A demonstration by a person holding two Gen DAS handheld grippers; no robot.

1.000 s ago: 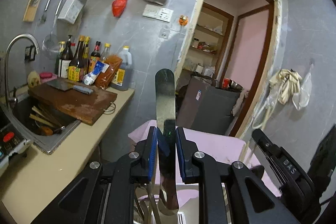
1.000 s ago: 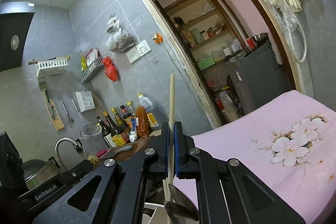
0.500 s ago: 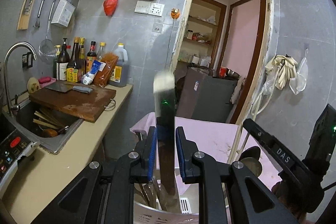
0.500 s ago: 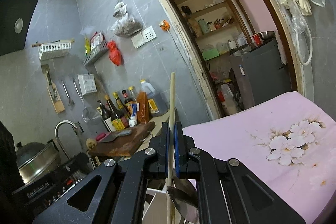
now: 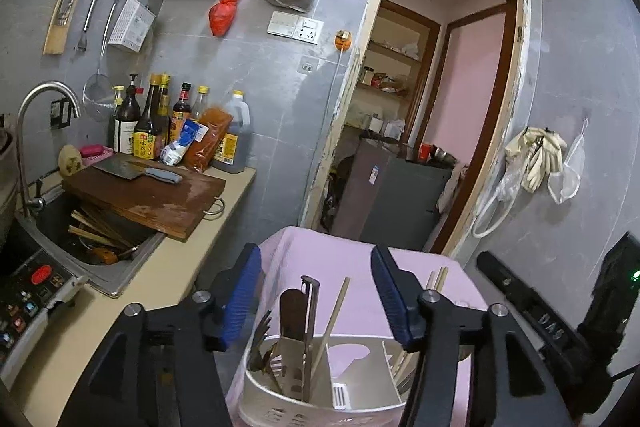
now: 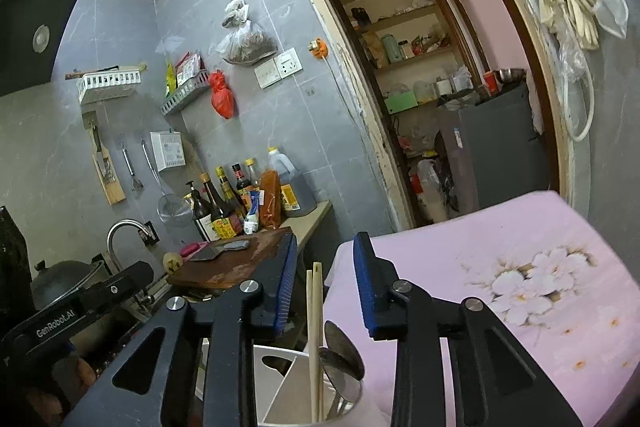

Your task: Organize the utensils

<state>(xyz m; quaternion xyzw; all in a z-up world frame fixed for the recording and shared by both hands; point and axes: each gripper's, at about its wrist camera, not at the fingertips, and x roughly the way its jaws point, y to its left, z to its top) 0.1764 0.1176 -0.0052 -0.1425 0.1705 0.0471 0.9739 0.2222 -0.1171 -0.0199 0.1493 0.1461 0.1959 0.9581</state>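
Note:
A white utensil holder point(image 5: 320, 391) with compartments stands on the pink cloth below both grippers. In the left wrist view a metal spatula point(image 5: 298, 315) and a chopstick point(image 5: 334, 315) stand in its left compartment. My left gripper point(image 5: 316, 291) is open and empty just above them. In the right wrist view two wooden chopsticks point(image 6: 315, 327) and a metal spoon point(image 6: 340, 351) stand in the holder point(image 6: 280, 387). My right gripper point(image 6: 325, 283) is open and empty around the chopstick tops.
A pink floral cloth point(image 6: 500, 267) covers the table. To the left is a counter with a cutting board and cleaver point(image 5: 148, 183), sauce bottles point(image 5: 176, 131) and a sink point(image 5: 80, 227) holding more chopsticks. A doorway point(image 5: 420, 127) is behind.
Both grippers opened. The left let go of the spatula and the right let go of the chopstick; both utensils now stand in the holder.

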